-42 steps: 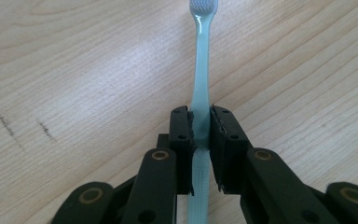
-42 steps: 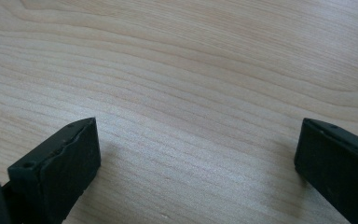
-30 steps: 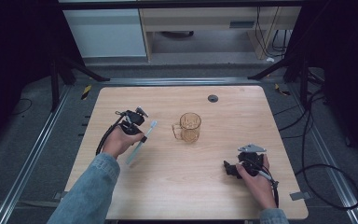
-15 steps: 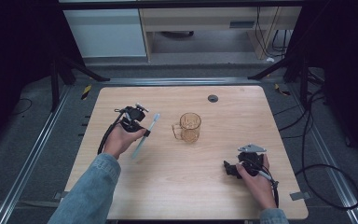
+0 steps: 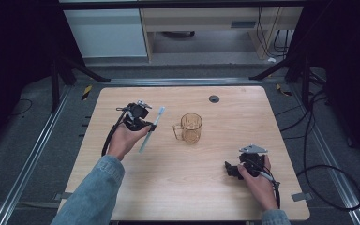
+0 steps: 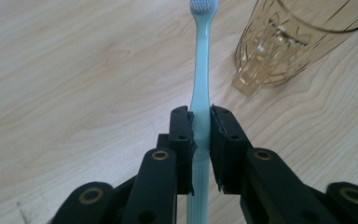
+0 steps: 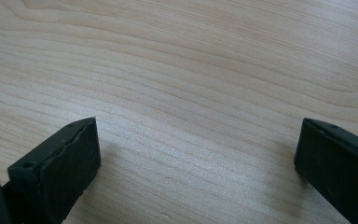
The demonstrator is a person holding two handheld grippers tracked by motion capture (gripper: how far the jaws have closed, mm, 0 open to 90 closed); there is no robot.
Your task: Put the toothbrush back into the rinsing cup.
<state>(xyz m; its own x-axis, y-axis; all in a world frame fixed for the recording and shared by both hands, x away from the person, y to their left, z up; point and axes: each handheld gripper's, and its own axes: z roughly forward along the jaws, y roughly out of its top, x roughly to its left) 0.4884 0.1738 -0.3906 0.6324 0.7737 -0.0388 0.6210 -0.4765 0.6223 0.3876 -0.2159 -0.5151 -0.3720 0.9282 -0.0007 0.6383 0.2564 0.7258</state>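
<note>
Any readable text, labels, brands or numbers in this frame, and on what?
None can be read. The toothbrush held in the left gripper, the amber glass mug, the wooden table and the right gripper show no legible marking in these pictures.

The setting is a laboratory or recording rig, not a home. A light wooden counter (image 5: 178, 187) with a round cable port (image 5: 214, 98) stands on grey floor matting (image 5: 23, 164). Aluminium rails (image 5: 33, 154) run along both sides of the counter. Dark stand legs (image 5: 75, 70) brace on the floor at the far left and far right. Black cables (image 5: 328, 183) loop across the floor at the right. A white cabinet (image 5: 108, 33) and a pale shelf unit (image 5: 201, 28) stand behind.
</note>
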